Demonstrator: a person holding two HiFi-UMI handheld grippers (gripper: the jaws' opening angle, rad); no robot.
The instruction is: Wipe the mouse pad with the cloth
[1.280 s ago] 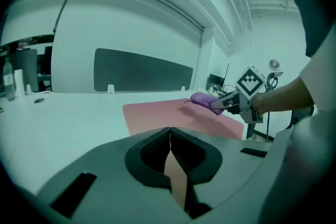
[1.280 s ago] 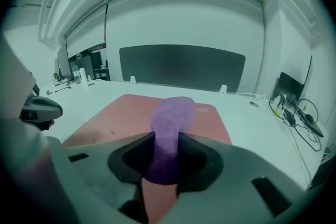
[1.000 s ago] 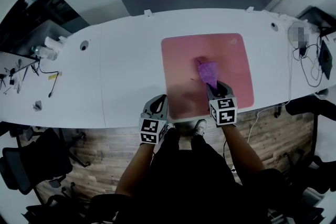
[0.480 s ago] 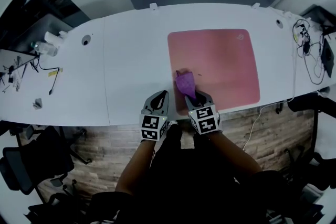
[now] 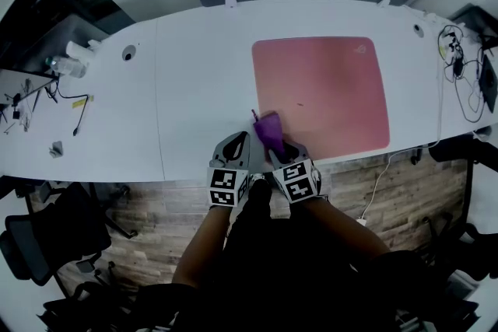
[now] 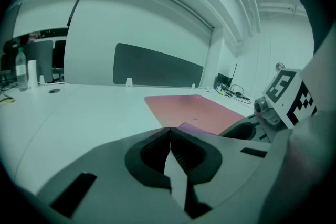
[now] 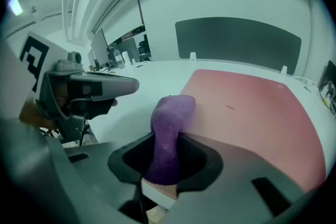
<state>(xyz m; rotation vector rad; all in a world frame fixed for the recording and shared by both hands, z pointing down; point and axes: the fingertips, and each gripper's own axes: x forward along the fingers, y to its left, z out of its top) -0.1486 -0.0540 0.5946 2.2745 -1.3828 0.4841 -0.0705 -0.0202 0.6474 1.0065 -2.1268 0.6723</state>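
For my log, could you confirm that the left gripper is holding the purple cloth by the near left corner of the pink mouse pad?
Not quite: the right gripper holds the purple cloth, as the right gripper view shows. The left gripper is shut on nothing. The rest stands.

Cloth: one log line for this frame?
right tongs: shut on cloth | cloth: on mouse pad, near-left corner | left tongs: shut, empty, left of mouse pad
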